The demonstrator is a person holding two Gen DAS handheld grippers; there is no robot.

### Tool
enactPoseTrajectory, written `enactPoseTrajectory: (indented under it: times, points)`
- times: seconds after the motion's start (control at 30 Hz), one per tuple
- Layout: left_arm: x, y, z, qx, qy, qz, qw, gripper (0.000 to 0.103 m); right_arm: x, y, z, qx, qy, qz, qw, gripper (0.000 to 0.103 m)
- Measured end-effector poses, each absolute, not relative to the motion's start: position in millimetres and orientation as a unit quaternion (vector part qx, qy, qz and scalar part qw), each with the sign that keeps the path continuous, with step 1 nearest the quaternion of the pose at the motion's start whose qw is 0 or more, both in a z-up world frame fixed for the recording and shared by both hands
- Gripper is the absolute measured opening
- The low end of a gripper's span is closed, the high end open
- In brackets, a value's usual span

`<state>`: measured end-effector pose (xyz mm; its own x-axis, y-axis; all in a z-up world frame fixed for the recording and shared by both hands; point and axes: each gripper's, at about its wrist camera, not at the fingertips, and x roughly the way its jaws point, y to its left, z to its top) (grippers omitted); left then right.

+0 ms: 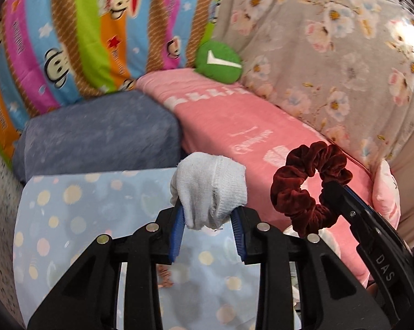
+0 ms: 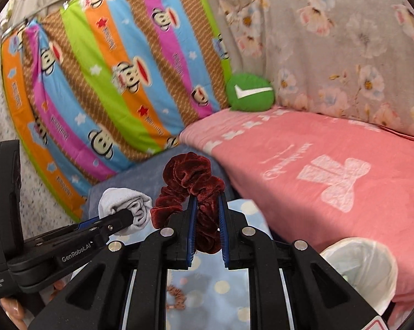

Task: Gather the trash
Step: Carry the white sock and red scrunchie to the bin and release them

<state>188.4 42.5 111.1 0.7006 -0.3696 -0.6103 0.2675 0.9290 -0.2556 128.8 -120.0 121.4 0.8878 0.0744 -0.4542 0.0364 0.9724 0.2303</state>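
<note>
White rolled cloth (image 1: 211,189) sits pinched in your left gripper (image 1: 209,220) at lower centre; your right gripper (image 2: 207,214), angled downward, clamps the maroon scrunchie (image 2: 191,189).

Pink blanket (image 2: 330,148) — green cushion (image 2: 249,92) on it
</note>
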Motion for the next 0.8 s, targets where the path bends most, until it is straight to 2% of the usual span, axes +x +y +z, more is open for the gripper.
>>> enactPoseTrajectory:
  times: [0.3, 0.8]
  points:
    - [168.4, -45.9, 130.4, -0.035, 0.335, -0.233, 0.912, 0.030, 89.0, -203.7, 136.1, 0.144, 0.205, -0.054, 0.967, 0.014]
    - [139.1, -152.2, 117.3, 0.009, 0.349, -0.314, 0.883, 0.030, 37.2, -296.9, 107.3, 0.180, 0.209, -0.136, 0.951, 0.014]
